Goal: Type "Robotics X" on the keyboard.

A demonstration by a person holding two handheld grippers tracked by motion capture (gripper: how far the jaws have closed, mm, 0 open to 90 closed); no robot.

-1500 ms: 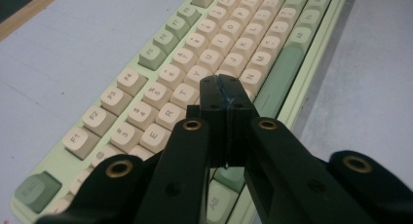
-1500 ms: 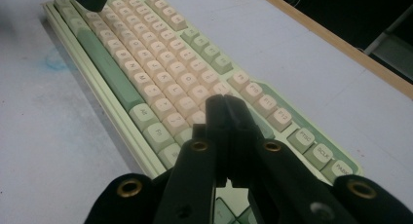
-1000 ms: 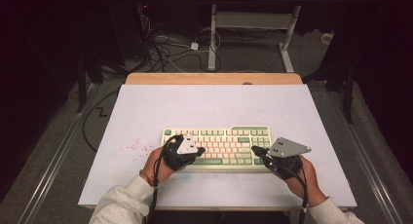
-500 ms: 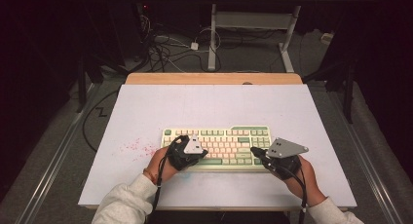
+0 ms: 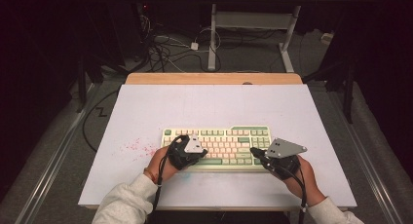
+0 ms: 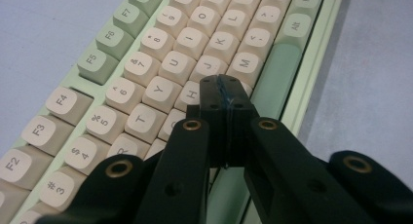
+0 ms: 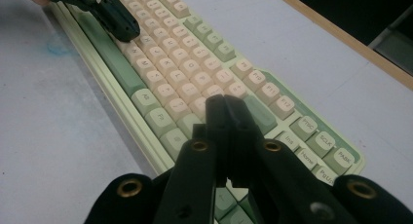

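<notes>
Typing on a keyboard (image 5: 218,145) with 2 closed grippers.

Left gripper (image 6: 225,90) pinched fully closed on nothing, blunt tip poised just over the letter keys (image 6: 181,58) near H and the long green space bar (image 6: 275,72), probably so 1 key can be poked at a time. Right gripper (image 7: 225,109) likewise closed and empty, tip above the keys at the keyboard's right end, beside the green key block. Keyboard flat on the white table (image 5: 146,107), directly under and ahead of both tips, within easy reach of each hand.

keyboard (image 5: 229,143): green, cream keys | tools (image 6: 225,87): black | table (image 5: 214,102): white, perhaps pink-speckled
</notes>
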